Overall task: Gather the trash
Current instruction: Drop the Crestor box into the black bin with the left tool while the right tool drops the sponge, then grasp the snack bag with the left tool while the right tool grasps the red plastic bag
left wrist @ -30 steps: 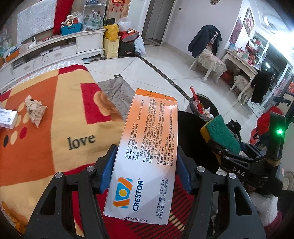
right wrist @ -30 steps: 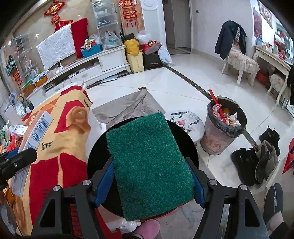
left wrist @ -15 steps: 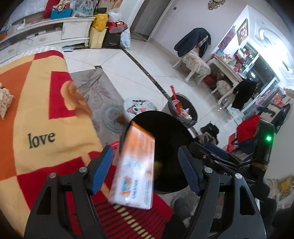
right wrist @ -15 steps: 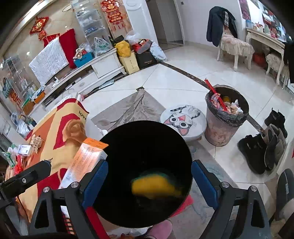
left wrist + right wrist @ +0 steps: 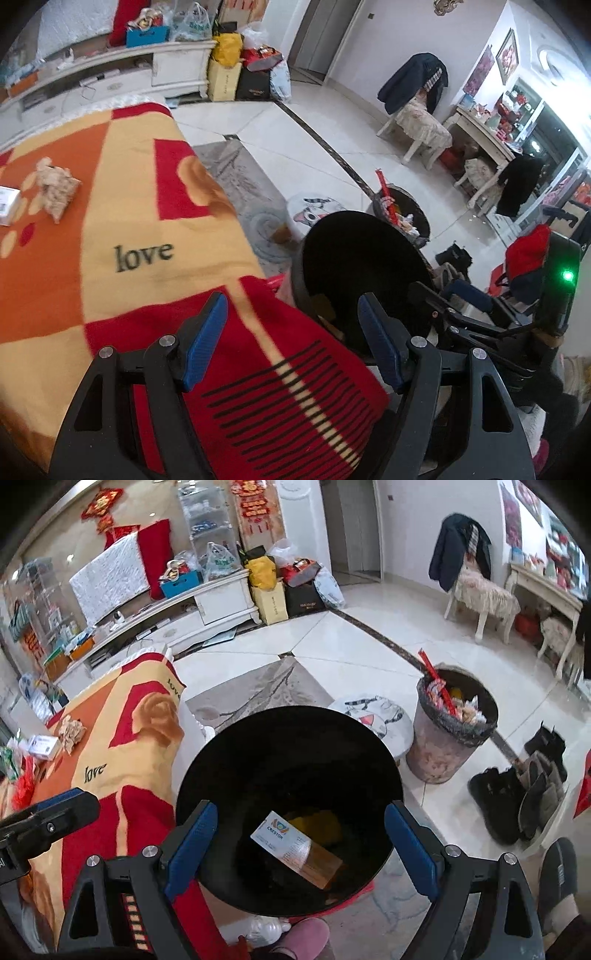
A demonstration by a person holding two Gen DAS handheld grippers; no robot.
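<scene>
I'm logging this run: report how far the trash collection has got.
Done: the Crestor box and the yellow sponge lie inside the black bin. In hand: nothing; left gripper and right gripper both have open, empty jaws. Left: the crumpled paper and a small white box on the blanket.

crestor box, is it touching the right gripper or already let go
Apart. The right wrist view shows the Crestor box lying inside the black bin, below the open right gripper, with nothing between its fingers.
</scene>
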